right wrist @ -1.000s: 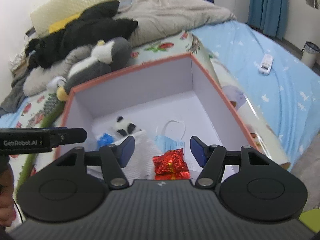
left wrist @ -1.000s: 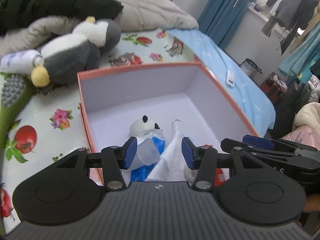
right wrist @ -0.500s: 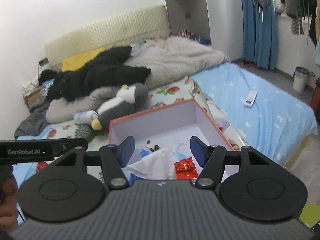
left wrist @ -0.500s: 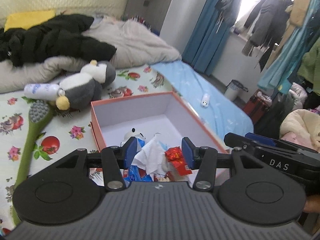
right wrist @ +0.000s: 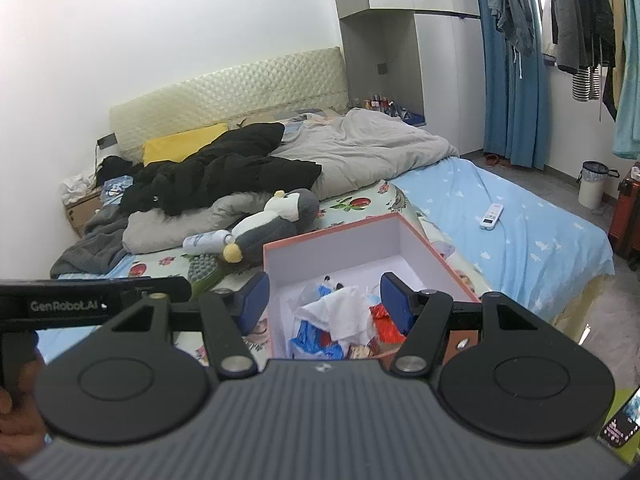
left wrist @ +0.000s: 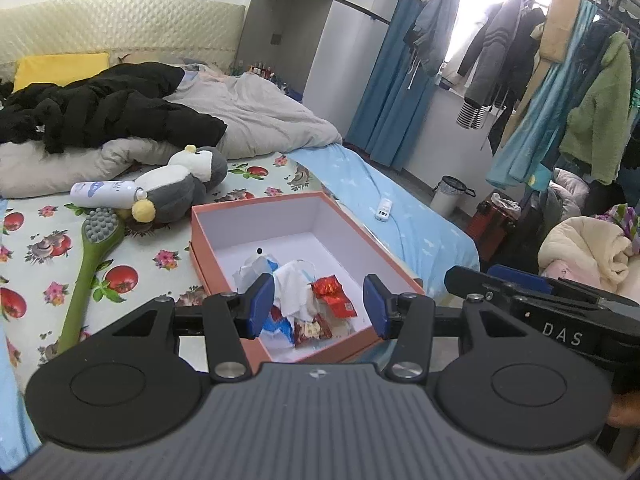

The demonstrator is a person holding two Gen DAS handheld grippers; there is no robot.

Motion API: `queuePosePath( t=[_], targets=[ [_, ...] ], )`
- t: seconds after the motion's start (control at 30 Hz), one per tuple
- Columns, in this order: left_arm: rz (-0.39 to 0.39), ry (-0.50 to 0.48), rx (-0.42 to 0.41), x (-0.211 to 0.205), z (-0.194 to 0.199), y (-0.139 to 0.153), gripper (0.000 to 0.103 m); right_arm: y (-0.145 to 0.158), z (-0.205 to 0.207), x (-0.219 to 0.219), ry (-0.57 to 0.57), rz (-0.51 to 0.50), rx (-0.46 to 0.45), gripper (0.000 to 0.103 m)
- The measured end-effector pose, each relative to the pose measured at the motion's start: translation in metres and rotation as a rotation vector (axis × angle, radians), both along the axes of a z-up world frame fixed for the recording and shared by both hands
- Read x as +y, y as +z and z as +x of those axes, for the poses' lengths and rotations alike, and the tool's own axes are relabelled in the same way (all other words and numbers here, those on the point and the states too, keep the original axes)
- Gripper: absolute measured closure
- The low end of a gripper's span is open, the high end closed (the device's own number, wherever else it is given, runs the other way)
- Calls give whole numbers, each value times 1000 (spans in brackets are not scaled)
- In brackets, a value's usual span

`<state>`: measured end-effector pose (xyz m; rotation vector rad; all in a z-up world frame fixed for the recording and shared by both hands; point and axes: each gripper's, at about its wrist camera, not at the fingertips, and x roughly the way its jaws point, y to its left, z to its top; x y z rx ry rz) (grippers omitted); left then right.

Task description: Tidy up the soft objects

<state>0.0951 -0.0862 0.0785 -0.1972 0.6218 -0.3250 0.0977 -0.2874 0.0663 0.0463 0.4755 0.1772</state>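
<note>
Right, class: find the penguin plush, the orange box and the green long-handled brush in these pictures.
penguin plush [left wrist: 176,190], left wrist view, on its grey body.
orange box [left wrist: 256,204], left wrist view, on its far rim.
green long-handled brush [left wrist: 82,284], left wrist view, midway along its handle.

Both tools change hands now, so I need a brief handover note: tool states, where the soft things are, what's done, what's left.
Left tool: open, empty, above the box's near end.
Right tool: open, empty, also over the box.
Orange box on the bed holds a white cloth, red packet and blue wrappers.
Left out: penguin plush, beside the box, against a spray bottle and green brush.
Likely next: the plush.
</note>
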Motion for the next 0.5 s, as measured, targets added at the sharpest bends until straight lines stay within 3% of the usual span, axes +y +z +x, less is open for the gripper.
queuePosePath(
  t=[0.27,0.5],
  targets=[
    [4,-10,16,-1,-32,-12,48,-15,-34,5,-30,-24,-3,39],
    [6,-12,22,-5,-34,-21,48,-31,-36,-1,-47,-24,25,39]
  ],
)
